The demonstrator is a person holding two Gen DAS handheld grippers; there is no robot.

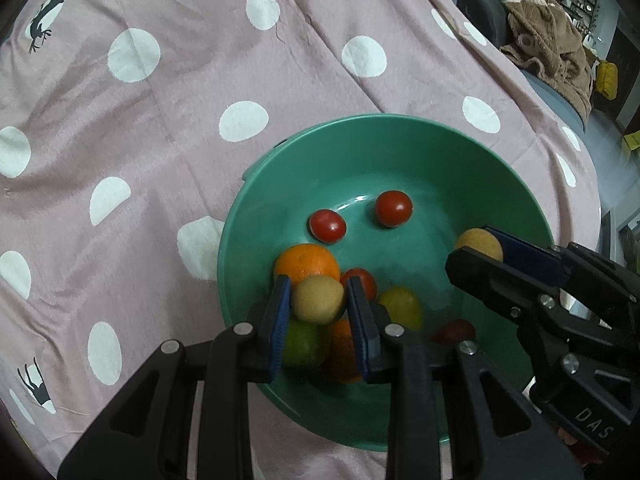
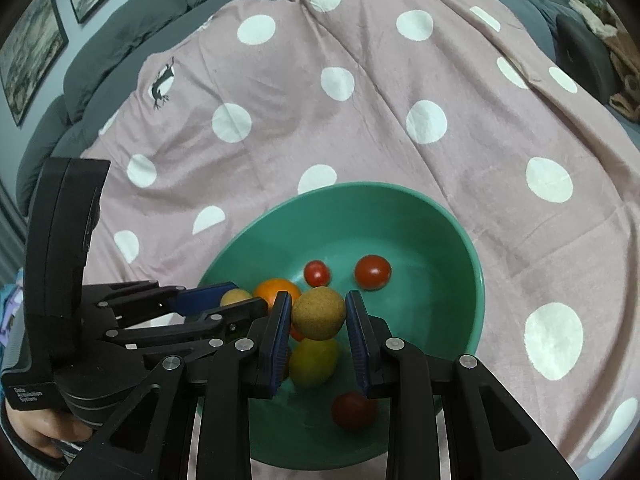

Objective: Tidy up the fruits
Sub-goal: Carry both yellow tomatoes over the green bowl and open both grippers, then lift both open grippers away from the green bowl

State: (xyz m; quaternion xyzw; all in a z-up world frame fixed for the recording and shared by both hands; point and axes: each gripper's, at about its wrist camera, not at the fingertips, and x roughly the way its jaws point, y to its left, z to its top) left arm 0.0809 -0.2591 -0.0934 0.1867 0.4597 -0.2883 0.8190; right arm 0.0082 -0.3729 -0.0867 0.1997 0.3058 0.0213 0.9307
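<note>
A green bowl sits on a pink cloth with white dots, and both grippers reach over it. The left gripper is clenched on a tan ball, its blue pads pressing the ball's two sides, above the near left part of the bowl. The right gripper grasps a second tan ball the same way, above the middle of the bowl. Down in the bowl lie the fruits: an orange at the left, a lime just under the left gripper's ball, a lemon near the middle, and two tomatoes side by side at the far side. Another red fruit lies at the near side, too blurred to name with confidence. A hand holds the left gripper's handle at the lower left of the right wrist view.
</note>
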